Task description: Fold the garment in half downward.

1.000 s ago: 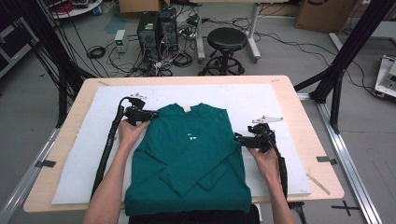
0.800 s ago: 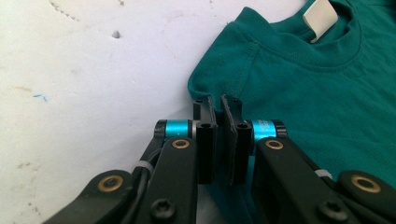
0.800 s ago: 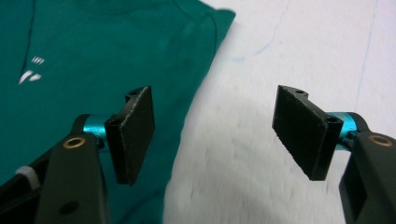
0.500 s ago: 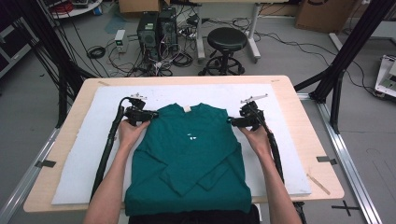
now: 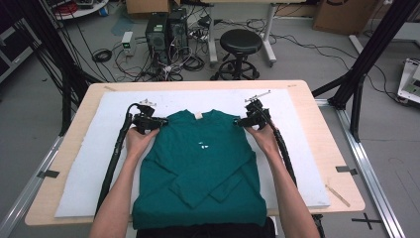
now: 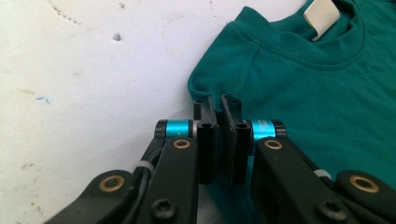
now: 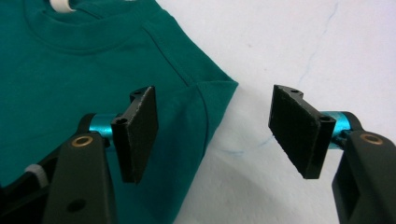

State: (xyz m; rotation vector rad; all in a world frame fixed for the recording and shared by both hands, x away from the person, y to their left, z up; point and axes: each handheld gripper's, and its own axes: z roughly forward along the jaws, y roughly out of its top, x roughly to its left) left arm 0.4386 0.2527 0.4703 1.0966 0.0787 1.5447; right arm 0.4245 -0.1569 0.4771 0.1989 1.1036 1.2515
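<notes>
A teal long-sleeved shirt [image 5: 198,163] lies flat on the white board [image 5: 297,168], its sleeves folded across the front and a white label [image 5: 198,115] at the collar. My left gripper [image 5: 157,121] is shut on the shirt's left shoulder corner. In the left gripper view the fabric [image 6: 303,93] is pinched between the closed pads of that gripper [image 6: 219,100]. My right gripper [image 5: 240,121] hovers at the other shoulder. In the right gripper view it [image 7: 212,100] stands open, one pad over the shirt [image 7: 70,70] and one over bare board, with the shoulder corner below the gap.
The board lies on a wooden table [image 5: 341,148]. Beyond the far edge, on the floor, are a black stool [image 5: 241,42], computer towers [image 5: 166,27] and cables. Black frame posts [image 5: 366,54] stand at the table's right and left.
My right gripper has travelled from the shirt's right side near the sleeve up along the edge to the right shoulder. The left gripper has kept still on its shoulder.
</notes>
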